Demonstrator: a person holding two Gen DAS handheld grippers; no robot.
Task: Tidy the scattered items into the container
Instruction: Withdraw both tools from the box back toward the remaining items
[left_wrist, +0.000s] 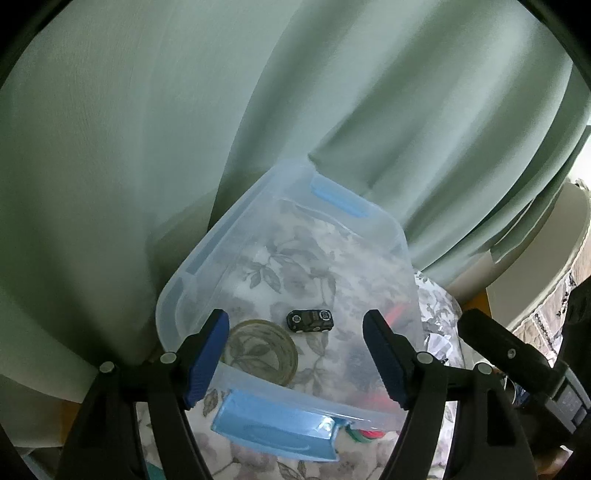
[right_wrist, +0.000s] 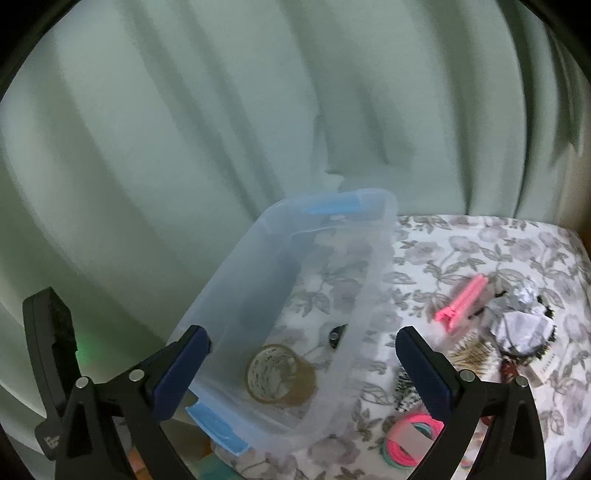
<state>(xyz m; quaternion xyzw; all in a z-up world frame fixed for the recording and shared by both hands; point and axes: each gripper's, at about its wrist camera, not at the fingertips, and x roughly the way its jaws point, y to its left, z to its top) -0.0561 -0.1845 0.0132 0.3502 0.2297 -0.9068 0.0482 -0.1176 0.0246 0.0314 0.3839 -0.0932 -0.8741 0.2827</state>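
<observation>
Two items already in clear plastic bin (right_wrist: 258, 280) at left of floral cloth (right_wrist: 480, 243): tape roll (right_wrist: 275, 373) near front wall, black toy car (left_wrist: 310, 320) just beyond. Left gripper (left_wrist: 295, 358) over bin, jaws wide, empty. Right gripper (right_wrist: 303, 369) straddling bin's right wall, jaws at widest, empty. Left to do, right of bin: pink hair ties (right_wrist: 413, 435), hairbrush (right_wrist: 476, 354), pink clip (right_wrist: 463, 299), crumpled paper (right_wrist: 524, 325). Judgement: early stage. Green curtain (right_wrist: 221, 129) hangs close behind; bin wall between right gripper and clutter.

Translucent smooth plastic container (left_wrist: 373, 236) on matt floral cloth (right_wrist: 498, 243).
</observation>
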